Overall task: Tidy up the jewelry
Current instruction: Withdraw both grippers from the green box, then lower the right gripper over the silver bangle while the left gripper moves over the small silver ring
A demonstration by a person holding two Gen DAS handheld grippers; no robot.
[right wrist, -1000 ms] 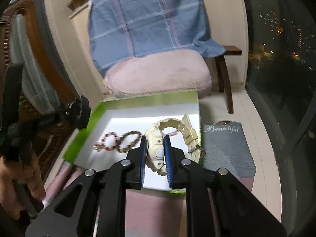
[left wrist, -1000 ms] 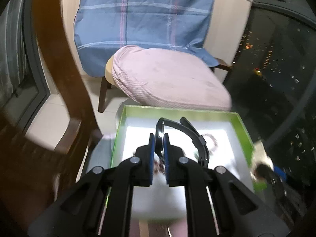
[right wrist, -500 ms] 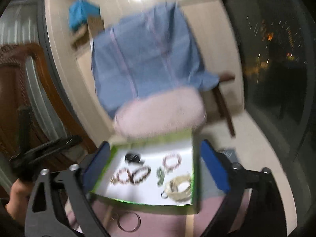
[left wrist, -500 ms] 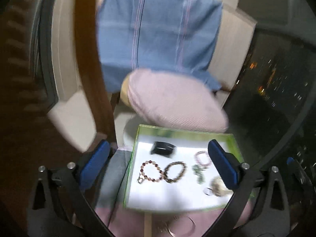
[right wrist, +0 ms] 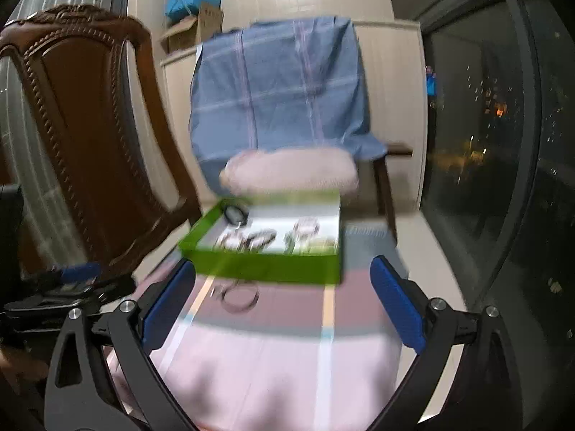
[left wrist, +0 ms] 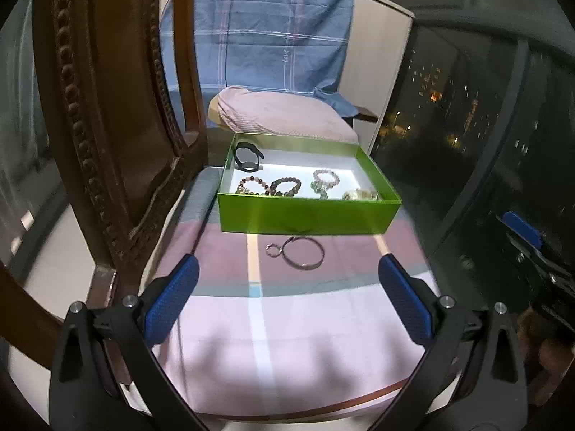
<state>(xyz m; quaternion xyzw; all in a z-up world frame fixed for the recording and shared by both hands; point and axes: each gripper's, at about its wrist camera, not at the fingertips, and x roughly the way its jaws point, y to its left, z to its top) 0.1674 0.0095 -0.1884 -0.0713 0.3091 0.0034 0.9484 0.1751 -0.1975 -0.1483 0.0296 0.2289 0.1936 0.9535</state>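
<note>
A: The box [left wrist: 309, 217] sat on the cloth [left wrist: 287, 323], watches and beads inside; the bangle [left wrist: 303, 253] and ring [left wrist: 274, 250] lay outside, just before it.

B: Both grippers [left wrist: 287, 301] [right wrist: 284, 303] stood wide, empty. A thin bangle could've slipped from the pads.

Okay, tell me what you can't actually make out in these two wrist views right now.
- Cream watch, left wrist view: the green box front wall hides its lower part.
- Box contents, right wrist view: motion blur smears the beaded bracelets.
- Small ring beside the bangle, left wrist view: too small to tell whether they are joined.
- Bangle, right wrist view: blurred.
</note>
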